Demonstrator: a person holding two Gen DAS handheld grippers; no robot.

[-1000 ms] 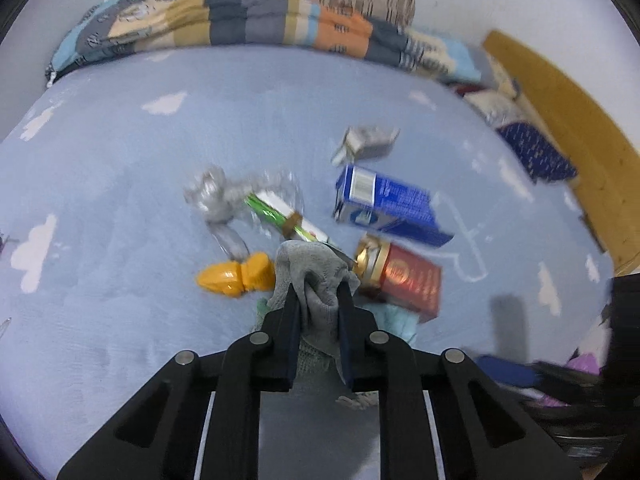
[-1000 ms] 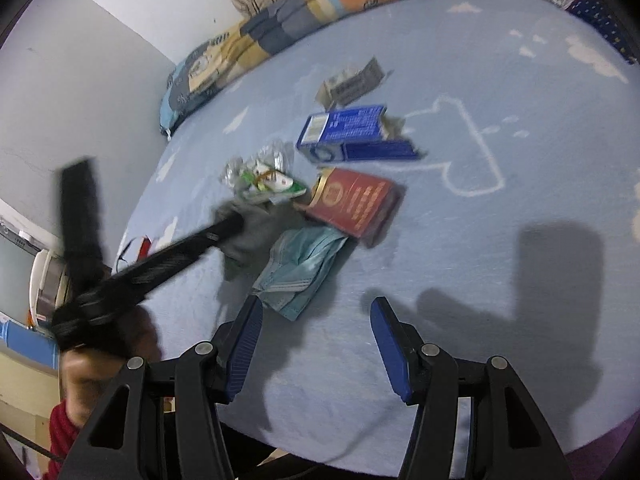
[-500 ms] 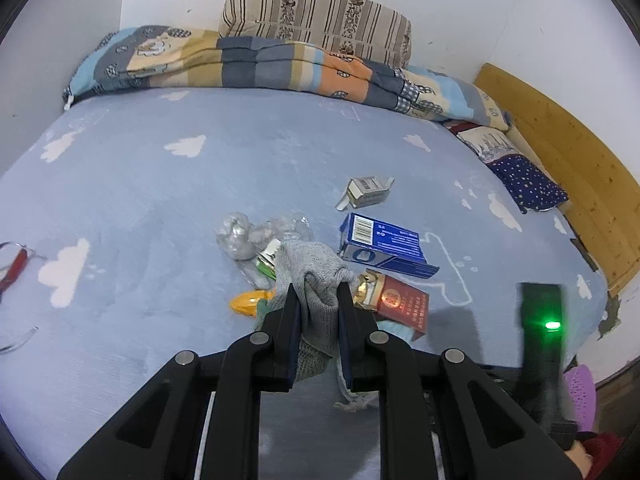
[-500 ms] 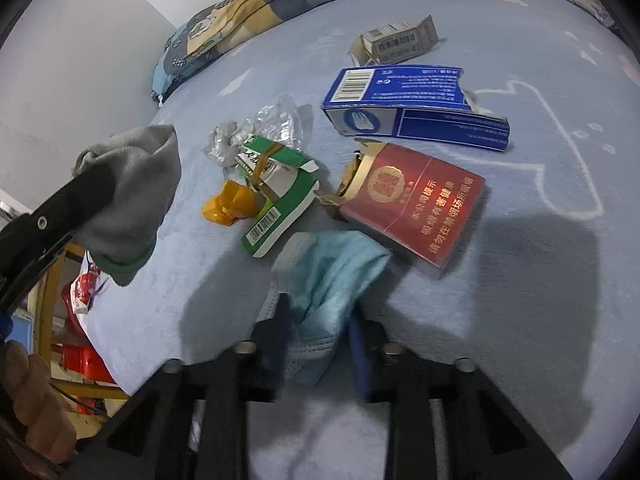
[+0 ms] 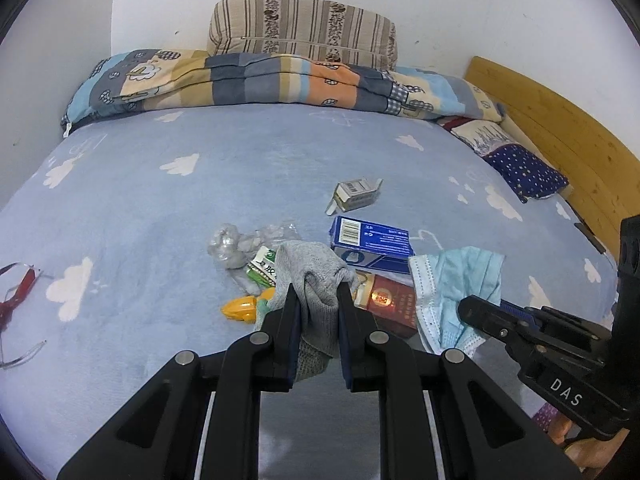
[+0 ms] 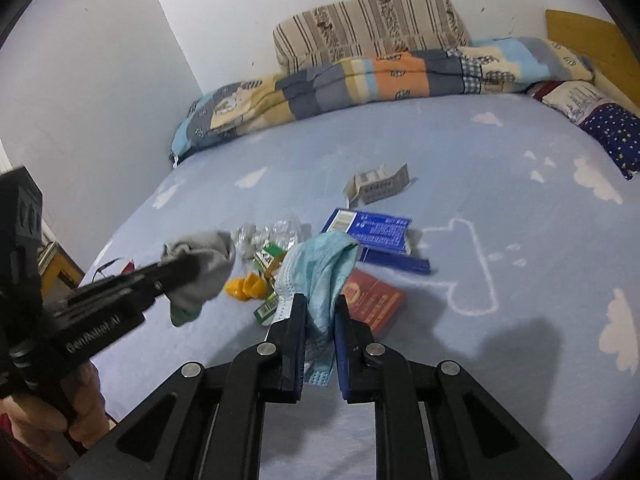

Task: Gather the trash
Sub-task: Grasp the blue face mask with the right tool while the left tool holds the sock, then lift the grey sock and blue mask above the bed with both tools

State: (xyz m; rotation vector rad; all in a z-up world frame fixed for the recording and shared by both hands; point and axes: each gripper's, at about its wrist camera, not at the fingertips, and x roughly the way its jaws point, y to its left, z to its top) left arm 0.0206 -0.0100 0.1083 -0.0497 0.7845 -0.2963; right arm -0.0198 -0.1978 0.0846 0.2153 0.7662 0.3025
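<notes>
My left gripper (image 5: 316,292) is shut on a grey sock (image 5: 316,276), lifted above the bed; the sock (image 6: 200,268) also hangs at the left in the right wrist view. Clamped in my right gripper (image 6: 320,302) is a light blue face mask (image 6: 324,268), which dangles off the bed; the mask (image 5: 456,284) shows at the right in the left wrist view. On the blue sheet below lie a red cigarette pack (image 6: 374,300), a blue carton (image 6: 376,232), a green-white wrapper (image 6: 270,258), an orange piece (image 6: 244,286), crumpled clear plastic (image 5: 236,242) and a small grey box (image 5: 356,194).
A folded patchwork quilt (image 5: 280,80) and a striped pillow (image 5: 304,28) lie along the far wall. A wooden bed end (image 5: 560,140) and a dotted pillow (image 5: 524,168) are at the right. Red-framed glasses (image 5: 20,292) lie at the bed's left edge.
My right gripper went from open above the bed to shut on the blue mask and lifted it. The left gripper rose with the grey sock still in it.
</notes>
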